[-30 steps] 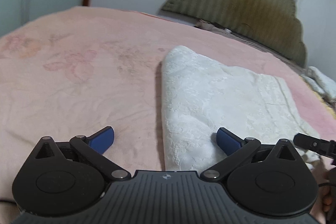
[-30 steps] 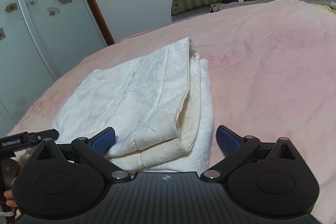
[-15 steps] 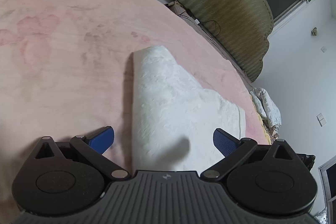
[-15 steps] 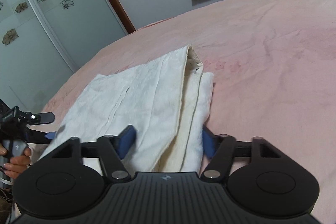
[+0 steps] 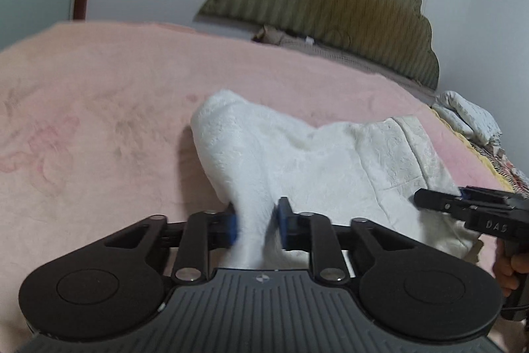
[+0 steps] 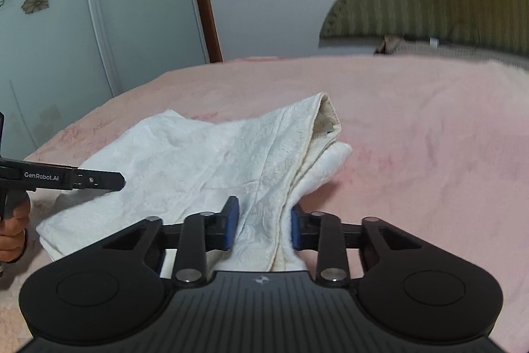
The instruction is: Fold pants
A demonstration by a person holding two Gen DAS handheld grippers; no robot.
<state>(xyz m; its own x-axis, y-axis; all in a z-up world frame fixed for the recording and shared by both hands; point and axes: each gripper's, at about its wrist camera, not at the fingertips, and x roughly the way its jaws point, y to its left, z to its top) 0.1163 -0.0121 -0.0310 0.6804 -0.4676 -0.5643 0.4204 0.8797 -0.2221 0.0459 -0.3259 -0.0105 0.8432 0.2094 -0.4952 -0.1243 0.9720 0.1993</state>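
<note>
The white textured pants [image 5: 317, 161] lie partly folded on the pink bed; they also show in the right wrist view [image 6: 205, 161]. My left gripper [image 5: 256, 224] is shut on the near left corner of the pants, cloth bunched between its blue pads. My right gripper [image 6: 263, 227] is shut on the near right edge, where several layers stack. Both near corners are lifted a little off the bed. Each gripper shows in the other's view: the right one [image 5: 469, 207] at the right edge, the left one [image 6: 66, 179] at the left edge.
The pink blanket [image 5: 99, 121] covers the bed all around the pants. An olive padded headboard [image 5: 330, 9] stands at the far end. Folded white cloth [image 5: 466, 118] lies at the far right bed edge. A glass wardrobe door [image 6: 66, 22] stands to the left.
Both grippers have closed on the near edge of the pants, the right one first. The near corners of the cloth have risen off the bed.
</note>
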